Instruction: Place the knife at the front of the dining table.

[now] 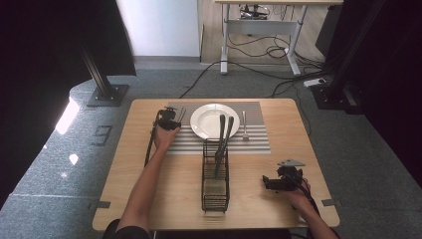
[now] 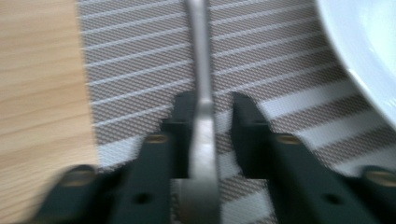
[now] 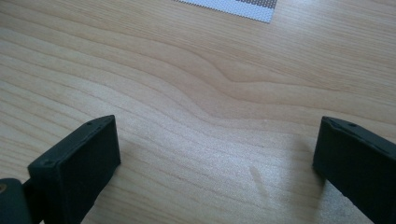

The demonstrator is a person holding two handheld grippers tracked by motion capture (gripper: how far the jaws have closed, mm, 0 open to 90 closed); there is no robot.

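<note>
A light wooden table (image 1: 149,194) stands on grey carpet, with dark frame posts at either side and a white-legged desk trailing black cables further back. Nearest the person's edge, the right gripper (image 1: 271,182) rests low over bare wood at the right side of the table, well apart from everything else; in the right gripper view its two black jaws stand wide, with only wood grain between them and a corner of the mat at the top edge. Just left of it, in the middle of the table, sits a black wire cutlery basket (image 1: 215,186), from which two dark-handled utensils (image 1: 223,142) lean up and away toward the plate. Beyond the basket lies a grey and white striped woven placemat (image 1: 254,142). The left gripper (image 1: 169,119) is down at the mat's left part, and in the left gripper view its jaws stand narrowly apart on either side of a slim silver metal utensil handle (image 2: 201,93) lying on the stripes; whether they press it I cannot tell. A round white plate (image 1: 201,122) sits at the mat's centre, just right of that handle, and a silver fork (image 1: 245,125) lies to the plate's right.
</note>
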